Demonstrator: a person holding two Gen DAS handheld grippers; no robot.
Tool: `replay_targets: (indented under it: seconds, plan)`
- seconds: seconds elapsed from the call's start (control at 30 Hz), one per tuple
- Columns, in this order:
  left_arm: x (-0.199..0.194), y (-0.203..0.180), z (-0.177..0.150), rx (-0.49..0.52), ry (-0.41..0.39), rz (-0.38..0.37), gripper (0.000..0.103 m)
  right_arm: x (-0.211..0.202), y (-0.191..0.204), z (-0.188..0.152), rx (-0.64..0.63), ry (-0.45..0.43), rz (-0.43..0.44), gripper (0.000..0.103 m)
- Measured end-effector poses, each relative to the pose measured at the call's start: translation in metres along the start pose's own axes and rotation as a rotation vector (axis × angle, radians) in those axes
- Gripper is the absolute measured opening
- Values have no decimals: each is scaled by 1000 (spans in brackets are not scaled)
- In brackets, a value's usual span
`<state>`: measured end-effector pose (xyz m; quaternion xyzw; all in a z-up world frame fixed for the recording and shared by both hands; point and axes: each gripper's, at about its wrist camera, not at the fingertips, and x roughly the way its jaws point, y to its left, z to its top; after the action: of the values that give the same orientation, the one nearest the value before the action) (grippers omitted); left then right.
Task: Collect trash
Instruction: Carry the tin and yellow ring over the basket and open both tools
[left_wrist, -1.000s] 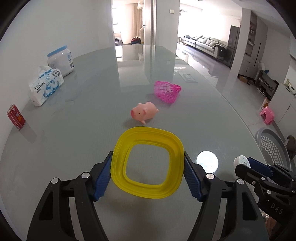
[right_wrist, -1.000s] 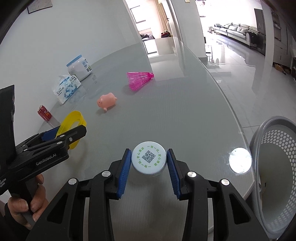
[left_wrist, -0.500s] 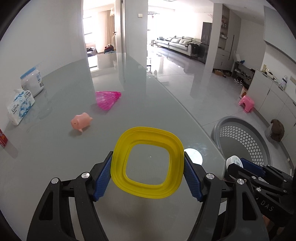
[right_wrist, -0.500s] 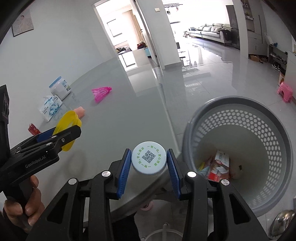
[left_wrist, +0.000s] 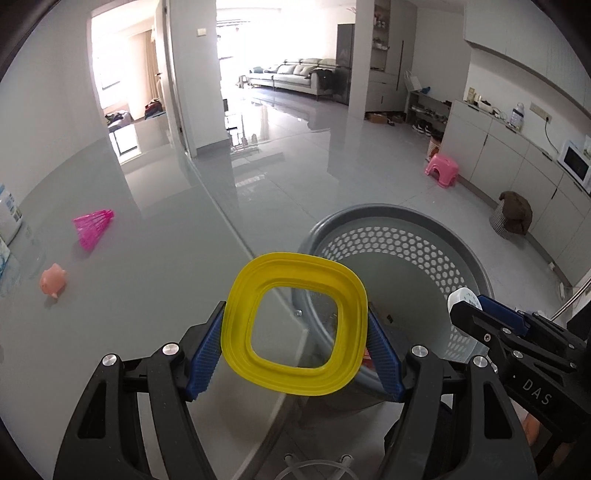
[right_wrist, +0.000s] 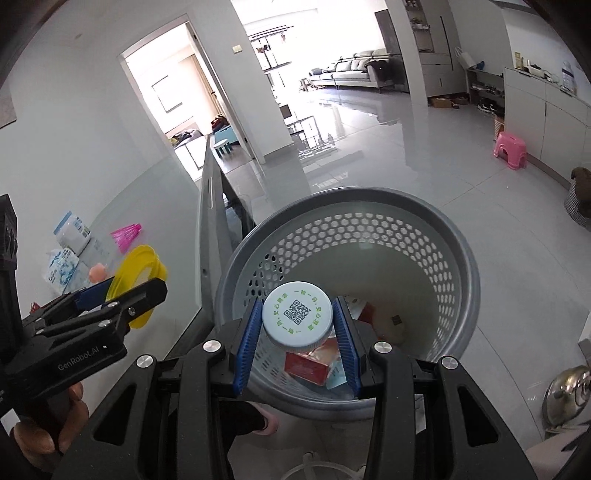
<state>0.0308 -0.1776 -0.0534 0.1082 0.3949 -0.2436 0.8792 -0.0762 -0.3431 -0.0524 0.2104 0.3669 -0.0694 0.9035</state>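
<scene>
The right claw is clamped on a white cap with a printed code on its top, one blue pad pressed to each side of it. Straight ahead of and below that claw lies the open mouth of the grey basket, so the cap sits over the basket's inside, near the rim on the claw's own side, with a red box and other scraps visible at the bottom beneath it. That is the relation the next move seems to turn on: judged from this, letting the pads part should drop the cap inside with little or no further travel. The left claw grips a yellow square ring, held flat-faced between its pads. From this claw the basket lies ahead and off to the right, and the ring hangs roughly over the table edge, overlapping only the near left part of the rim. So the right claw is the nearer one; the left would probably need to go further forward and rightward before release, or the ring could catch the rim.
</scene>
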Motion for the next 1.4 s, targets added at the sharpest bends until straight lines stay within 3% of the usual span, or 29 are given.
replay_targets:
  seconds: [0.13,0.37,1.03,1.1,1.17,1.2,1.4]
  plan:
    - [14,-28,5,40,2,-11,69,1,-17,2,25,2,-15,38]
    - [30,-45,6,50,43,-25,69,5,-35,3,51,8,-16,39]
    - [42,-46,14,38,70,-44,72,19,-40,6,58,40,-9,39]
    - [43,-44,16,31,75,-46,74,20,-39,6,56,41,-10,42]
    - [43,-44,16,22,74,-37,76,18,-39,6,62,30,-12,60]
    - [43,-42,16,19,74,-35,79,16,-40,6,66,22,-9,62]
    - [41,-36,17,-2,72,-36,82,13,-43,8,81,11,-7,64]
